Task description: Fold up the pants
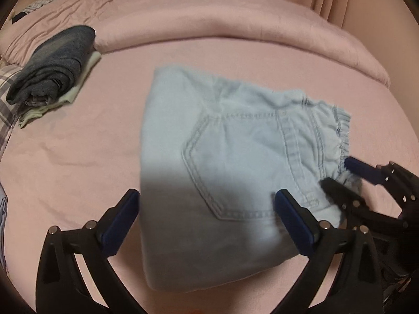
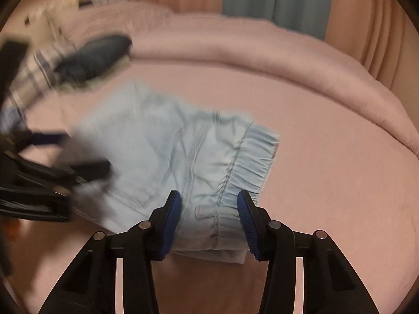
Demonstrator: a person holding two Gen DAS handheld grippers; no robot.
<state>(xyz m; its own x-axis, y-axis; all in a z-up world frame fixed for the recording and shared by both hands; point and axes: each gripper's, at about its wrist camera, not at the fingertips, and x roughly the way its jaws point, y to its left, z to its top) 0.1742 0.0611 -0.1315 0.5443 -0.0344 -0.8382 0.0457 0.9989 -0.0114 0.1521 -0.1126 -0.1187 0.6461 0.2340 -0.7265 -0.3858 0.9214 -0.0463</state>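
**Ana:** Denim, pale blue — the pants point(image 1: 222, 162) lie folded into a compact block on the pink bed point(image 1: 78, 170), back pocket up, elastic waistband toward the right. How would you finish this step well?

**Ben:** I'd judge the fold is nearly done, so the job now is tidying. Keep both claws low and slow, square the edges, and press out the rumple near the waistband rather than lifting the whole bundle, which could spill the layers underneath.

**Ana:** Where do the pants sit relative to each claw?

**Ben:** The left claw point(image 1: 207, 217) is spread wide, straddling the near part of the block, its fingers on either side of the pocket; nothing pinched. The right claw point(image 2: 209, 225) is also spread, with the near waistband corner and a belt loop lying between its fingers — whether the pads touch the cloth, I cannot tell.

**Ana:** Anything nearby to mind?

**Ben:** A stack of dark folded clothes point(image 1: 52, 70) sits well apart at the far left, against the rolled pink duvet point(image 1: 235, 21). The two claws are close together at the waistband corner, so I'd watch they don't knock.
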